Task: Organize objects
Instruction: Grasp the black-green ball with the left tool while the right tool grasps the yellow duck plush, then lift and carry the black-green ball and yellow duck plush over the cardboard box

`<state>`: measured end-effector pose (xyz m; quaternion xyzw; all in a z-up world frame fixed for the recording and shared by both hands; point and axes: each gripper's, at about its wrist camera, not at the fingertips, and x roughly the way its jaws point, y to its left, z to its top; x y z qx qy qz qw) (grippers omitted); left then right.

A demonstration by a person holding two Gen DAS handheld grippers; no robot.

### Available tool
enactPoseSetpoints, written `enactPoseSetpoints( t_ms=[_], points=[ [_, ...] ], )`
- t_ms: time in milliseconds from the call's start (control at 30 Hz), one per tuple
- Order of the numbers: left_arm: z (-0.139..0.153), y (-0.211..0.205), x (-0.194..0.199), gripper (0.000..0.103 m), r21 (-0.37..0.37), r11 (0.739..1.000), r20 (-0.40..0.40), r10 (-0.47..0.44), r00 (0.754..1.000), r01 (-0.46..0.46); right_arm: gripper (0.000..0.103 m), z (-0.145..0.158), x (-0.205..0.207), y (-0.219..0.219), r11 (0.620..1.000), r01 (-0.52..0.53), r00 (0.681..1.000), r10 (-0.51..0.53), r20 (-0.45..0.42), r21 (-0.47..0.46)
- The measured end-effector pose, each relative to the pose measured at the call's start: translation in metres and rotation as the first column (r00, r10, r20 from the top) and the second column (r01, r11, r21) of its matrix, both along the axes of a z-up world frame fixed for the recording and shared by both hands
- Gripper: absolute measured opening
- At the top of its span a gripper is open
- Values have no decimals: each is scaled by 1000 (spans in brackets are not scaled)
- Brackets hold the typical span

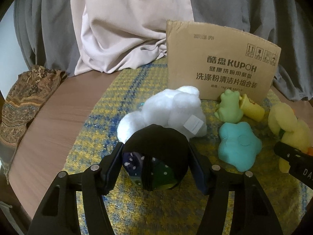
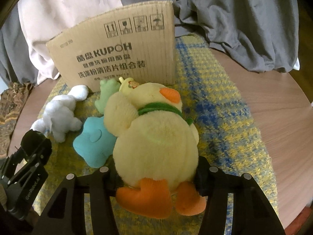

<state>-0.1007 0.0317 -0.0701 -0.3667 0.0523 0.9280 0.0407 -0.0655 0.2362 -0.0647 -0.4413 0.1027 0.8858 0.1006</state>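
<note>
The left tongs clamp a dark ball (black cloth over a dotted patch) just above the mat, with the white plush right behind it. The right tongs clamp the duck at its lower body; its long axis runs away from the camera, orange feet nearest, beak toward the box. The star and frog lie left of the duck on the worktop.
</note>
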Motion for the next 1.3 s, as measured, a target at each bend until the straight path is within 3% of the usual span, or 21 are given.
enactPoseSetpoints(
  t_ms=[533,1300],
  points=[
    [31,4,10,63,4,1000,-59,-17,998,18,54,32,13,2,1000,-11,997,11,-77,5],
    [94,18,-7,63,21,999,-158,-36,987,39,54,93,7,7,999,-13,979,20,-201,38]
  ],
)
